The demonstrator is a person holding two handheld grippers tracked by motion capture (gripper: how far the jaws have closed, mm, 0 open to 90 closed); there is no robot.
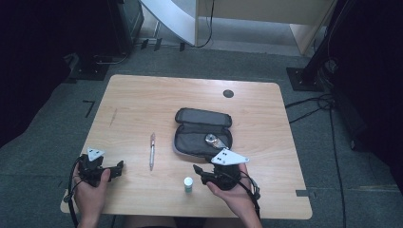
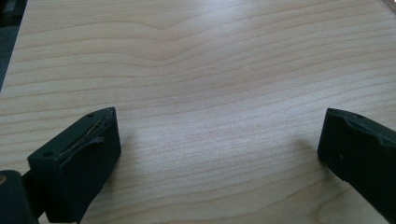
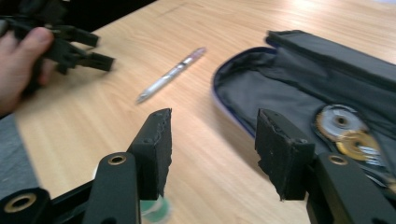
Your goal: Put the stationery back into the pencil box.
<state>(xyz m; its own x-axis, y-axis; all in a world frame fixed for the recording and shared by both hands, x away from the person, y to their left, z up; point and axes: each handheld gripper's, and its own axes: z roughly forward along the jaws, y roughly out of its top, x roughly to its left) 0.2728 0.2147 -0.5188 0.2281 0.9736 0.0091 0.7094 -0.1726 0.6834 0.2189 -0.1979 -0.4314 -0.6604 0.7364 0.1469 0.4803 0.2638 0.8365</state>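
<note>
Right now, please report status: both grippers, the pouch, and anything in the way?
Left gripper open, empty, resting on table. Right gripper open, empty, near open pouch. Small bottle just below right gripper; pen lies apart.

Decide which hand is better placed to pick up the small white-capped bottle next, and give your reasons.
Right. The right gripper sits just beside the bottle, jaws open and empty. The left gripper lies beyond the pen, over bare table.

Open case (image 1: 203,130) at table (image 1: 142,95) centre, tape rolls (image 1: 215,141) inside; pen (image 1: 152,150) left of case; small bottle (image 1: 188,184) near front edge, before case.
</note>
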